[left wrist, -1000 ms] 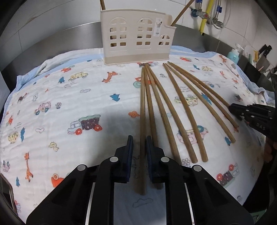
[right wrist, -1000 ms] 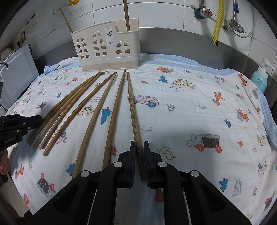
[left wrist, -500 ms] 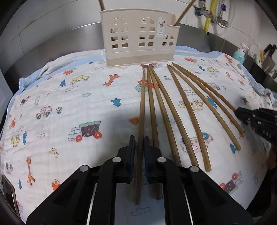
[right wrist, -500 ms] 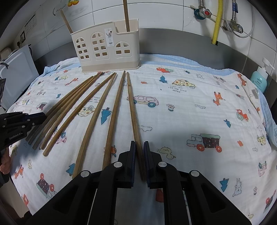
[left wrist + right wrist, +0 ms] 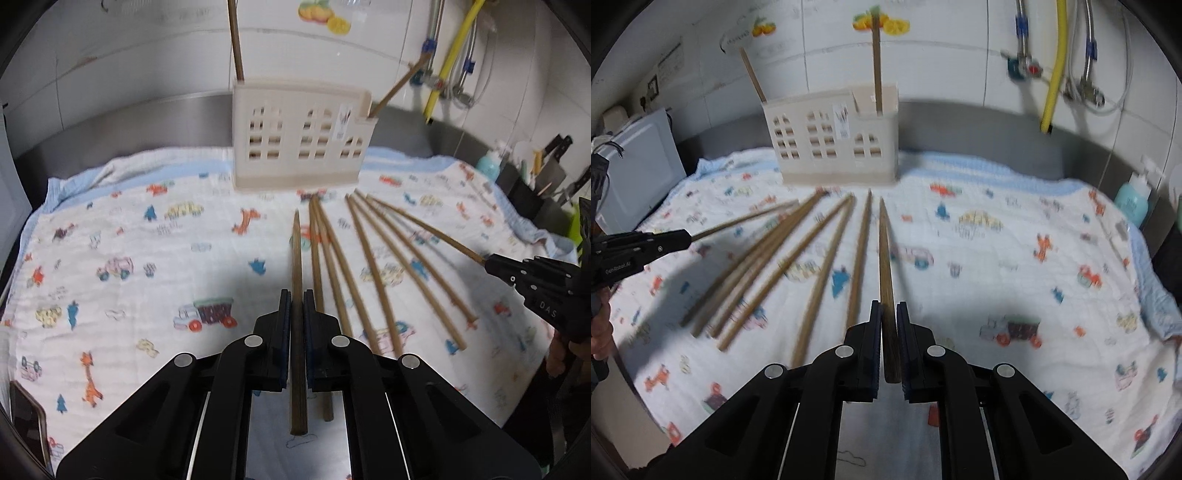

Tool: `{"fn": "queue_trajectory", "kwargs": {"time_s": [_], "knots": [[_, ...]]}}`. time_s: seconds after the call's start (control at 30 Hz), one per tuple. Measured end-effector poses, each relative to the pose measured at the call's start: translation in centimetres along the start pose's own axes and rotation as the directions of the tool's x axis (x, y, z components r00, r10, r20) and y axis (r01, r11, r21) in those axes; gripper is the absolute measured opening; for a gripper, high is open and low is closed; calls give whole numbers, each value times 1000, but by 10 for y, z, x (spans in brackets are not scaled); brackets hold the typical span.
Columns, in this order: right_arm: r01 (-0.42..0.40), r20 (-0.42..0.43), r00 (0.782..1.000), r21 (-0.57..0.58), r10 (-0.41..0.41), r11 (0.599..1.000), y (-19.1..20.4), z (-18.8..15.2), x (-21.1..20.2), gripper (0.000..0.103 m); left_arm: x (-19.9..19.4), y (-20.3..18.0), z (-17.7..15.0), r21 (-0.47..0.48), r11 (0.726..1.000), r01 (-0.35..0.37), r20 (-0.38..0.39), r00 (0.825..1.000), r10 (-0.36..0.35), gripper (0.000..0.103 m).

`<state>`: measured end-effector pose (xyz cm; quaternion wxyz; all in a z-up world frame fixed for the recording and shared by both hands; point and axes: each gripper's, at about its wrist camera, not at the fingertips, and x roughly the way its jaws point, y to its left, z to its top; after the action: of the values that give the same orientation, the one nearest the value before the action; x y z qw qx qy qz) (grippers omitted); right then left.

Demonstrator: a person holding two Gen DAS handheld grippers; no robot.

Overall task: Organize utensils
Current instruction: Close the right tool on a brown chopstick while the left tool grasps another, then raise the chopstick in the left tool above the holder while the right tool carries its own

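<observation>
A beige utensil holder (image 5: 301, 136) with window cut-outs stands at the back of the cloth, with two wooden chopsticks upright in it; it also shows in the right wrist view (image 5: 836, 140). My left gripper (image 5: 294, 299) is shut on a wooden chopstick (image 5: 296, 258) and holds it lifted, tip toward the holder. My right gripper (image 5: 888, 310) is shut on another chopstick (image 5: 885, 258), also lifted. Several more chopsticks (image 5: 373, 266) lie fanned on the cloth between the two grippers, also seen from the right wrist (image 5: 812, 258).
A white cloth with cartoon prints (image 5: 147, 258) covers the counter. A blue soap bottle (image 5: 1132, 201) and a knife rack (image 5: 554, 162) stand at the right. A white appliance (image 5: 639, 170) stands at the left. Pipes and a yellow hose (image 5: 1052, 62) hang on the tiled wall.
Both grippers have lifted their chopsticks off the cloth and raised them, so the view now tilts up toward the holder and wall. The left jaws closed on their chopstick.
</observation>
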<state>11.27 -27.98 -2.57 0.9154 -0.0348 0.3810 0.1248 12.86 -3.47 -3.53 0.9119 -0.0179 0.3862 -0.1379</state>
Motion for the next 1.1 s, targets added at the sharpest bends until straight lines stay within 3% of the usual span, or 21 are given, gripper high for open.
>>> {"fn": "queue_trajectory", "kwargs": {"time_s": [0.27, 0.57, 0.87, 1.1], "knots": [[-29, 108, 994, -19, 31, 999, 10, 41, -44, 7, -38, -2, 19, 10, 998, 56, 98, 994, -57, 5], [-52, 150, 987, -75, 63, 996, 22, 90, -67, 8, -55, 2, 38, 34, 997, 64, 132, 989, -68, 5], [-80, 201, 974, -129, 105, 988, 28, 173, -91, 7, -59, 9, 65, 63, 997, 45, 150, 987, -54, 5], [-35, 301, 950, -158, 82, 987, 40, 239, -97, 7, -62, 6, 89, 85, 995, 49, 173, 983, -63, 5]]}}
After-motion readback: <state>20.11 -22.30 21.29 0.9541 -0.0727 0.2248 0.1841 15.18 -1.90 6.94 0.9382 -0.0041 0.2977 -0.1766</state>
